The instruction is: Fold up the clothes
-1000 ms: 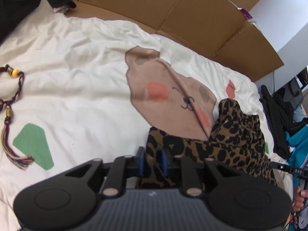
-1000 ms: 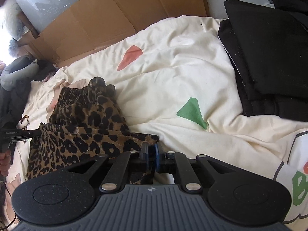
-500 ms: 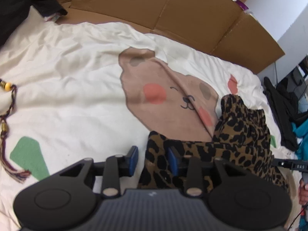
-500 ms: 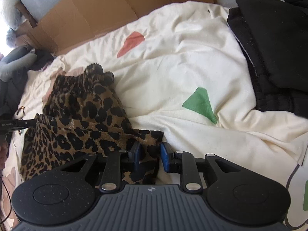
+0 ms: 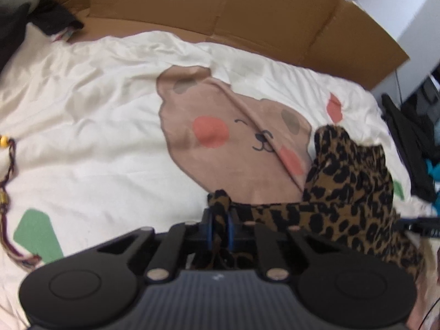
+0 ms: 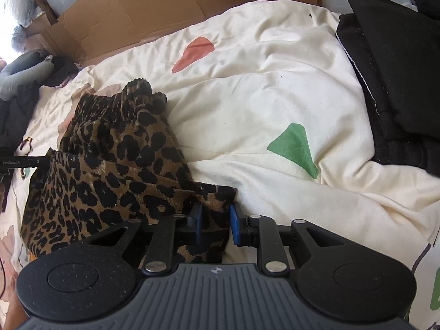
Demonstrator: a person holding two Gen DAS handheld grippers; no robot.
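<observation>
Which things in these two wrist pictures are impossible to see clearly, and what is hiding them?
- Near end of the leopard-print garment: both views, covered by the gripper bodies, so its type and fold state are unclear.
- Left gripper: left view is motion-blurred; grip depth on the cloth is unclear.
- Right gripper: right view, whether its pads touch the cloth.
- Braided cord: left view, cut by the left edge.
- Black fabric pile: right view, cut by the right edge.
</observation>
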